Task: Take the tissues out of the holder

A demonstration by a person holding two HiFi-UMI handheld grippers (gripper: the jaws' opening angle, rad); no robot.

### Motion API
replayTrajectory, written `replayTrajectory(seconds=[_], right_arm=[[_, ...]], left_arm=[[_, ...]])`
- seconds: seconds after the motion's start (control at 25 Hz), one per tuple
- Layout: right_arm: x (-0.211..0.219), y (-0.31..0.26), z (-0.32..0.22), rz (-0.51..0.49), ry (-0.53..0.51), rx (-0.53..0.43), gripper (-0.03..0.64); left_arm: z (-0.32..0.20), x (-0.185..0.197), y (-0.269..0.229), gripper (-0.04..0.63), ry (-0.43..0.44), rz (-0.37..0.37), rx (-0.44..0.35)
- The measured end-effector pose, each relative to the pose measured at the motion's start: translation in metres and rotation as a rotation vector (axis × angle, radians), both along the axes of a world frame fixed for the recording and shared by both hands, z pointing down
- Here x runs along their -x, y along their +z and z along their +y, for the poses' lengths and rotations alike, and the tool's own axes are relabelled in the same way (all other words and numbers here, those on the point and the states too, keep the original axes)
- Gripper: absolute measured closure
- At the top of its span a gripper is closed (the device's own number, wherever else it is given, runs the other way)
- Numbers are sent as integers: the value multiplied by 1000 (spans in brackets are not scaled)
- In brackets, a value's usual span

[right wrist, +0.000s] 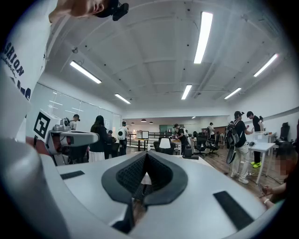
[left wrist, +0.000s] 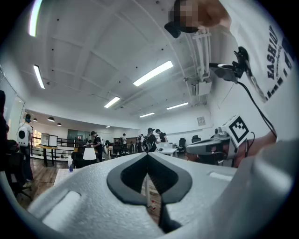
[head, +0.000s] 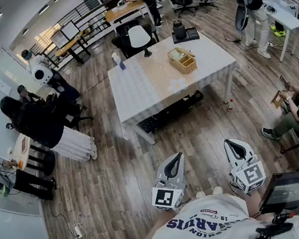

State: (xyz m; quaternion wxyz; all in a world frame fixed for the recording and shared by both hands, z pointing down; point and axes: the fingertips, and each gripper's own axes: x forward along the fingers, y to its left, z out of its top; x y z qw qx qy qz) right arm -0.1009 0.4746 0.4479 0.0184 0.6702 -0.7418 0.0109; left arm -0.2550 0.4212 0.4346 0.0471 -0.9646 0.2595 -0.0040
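Near 6 o'clock of the head view, close against the person's chest, the left claw point(head: 173, 164) and the right claw point(head: 233, 146) are hovering side by side over bare floor, both pointing level toward 12 o'clock.

- Left claw: clenched; in its own view the tips are meeting, nothing between them.
- Right claw: clenched likewise, pads together, empty.
- Holder point(head: 182, 60): a wicker basket, sitting on the white bench point(head: 134, 93) toward its 2 o'clock corner, well apart from both claws.
- Tissues point(head: 186, 57): judging them to be the pale filling inside the holder; too small to confirm, none lying out on the bench.
- Also sitting on the bench: a small bottle point(head: 120, 62) near the 10 o'clock corner and a dark object point(head: 180, 29) at the far edge.

Step in hand, by judgement: the approach; no extraction is starting yet.

The next move is calling for walking up to the bench's near edge, releasing one claw ahead of contact, and lowering it onto the tissues from above. The other claw is probably needed for bracing the holder's rim, since a light basket is likely to be lifting along with the tissues.
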Motion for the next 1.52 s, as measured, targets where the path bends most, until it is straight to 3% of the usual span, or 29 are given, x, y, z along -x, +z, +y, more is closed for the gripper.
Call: replayTrajectory(seconds=[0.44, 0.72, 0.84, 1.12, 1.2, 1.28, 1.36, 1.52], right_arm=[[-9, 17, 19, 7, 2, 7, 611], [-37, 25, 28, -68, -52, 71, 607], [-45, 34, 27, -85, -53, 91, 607], [-66, 50, 22, -85, -100, 87, 607], [-73, 51, 21, -80, -106, 87, 607], [-79, 53, 17, -77, -109, 100, 609], [-85, 58, 10, -78, -111, 112, 608], [-89, 64, 5, -82, -122, 128, 609]], left_arm=[[18, -16, 20, 591, 33, -38, 8], [33, -50, 13, 591, 63, -96, 6], [28, -51, 18, 591, 33, -121, 18], [13, -65, 19, 591, -74, -78, 7], [15, -72, 16, 591, -95, -122, -55], [20, -80, 13, 591, -112, -199, -173], [22, -85, 11, 591, -121, -207, -220], [17, -82, 14, 591, -126, -123, -81]])
